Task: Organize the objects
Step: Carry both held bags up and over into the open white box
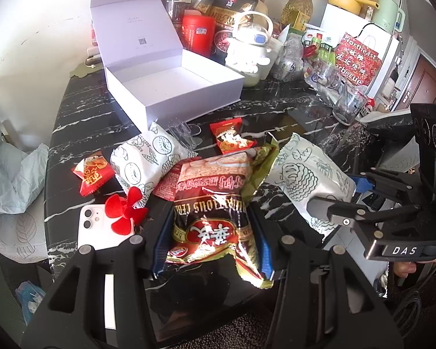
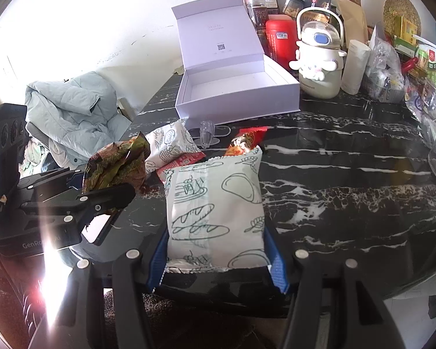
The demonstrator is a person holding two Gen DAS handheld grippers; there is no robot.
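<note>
Your left gripper [image 1: 209,241] is clamped on a red-and-gold cereal packet [image 1: 212,209], blue pads pressed to both its sides; the packet stands up between the fingers, clear of the black marble table [image 1: 276,116]. Your right gripper [image 2: 218,250] is clamped the same way on a white bread-print packet [image 2: 215,212], also lifted off the table. Ahead of both tools, well beyond the fingertips, the white box [image 1: 174,87] sits open with its lid raised, nothing visible inside. Between the left tool and the box lie a second white bread-print packet [image 1: 148,160] and two small red snack packets [image 1: 232,139], one just left of the fingers near a white phone [image 1: 101,226] with a red flower charm [image 1: 128,209]. A small clear cup [image 1: 186,133] lies just before the box.
</note>
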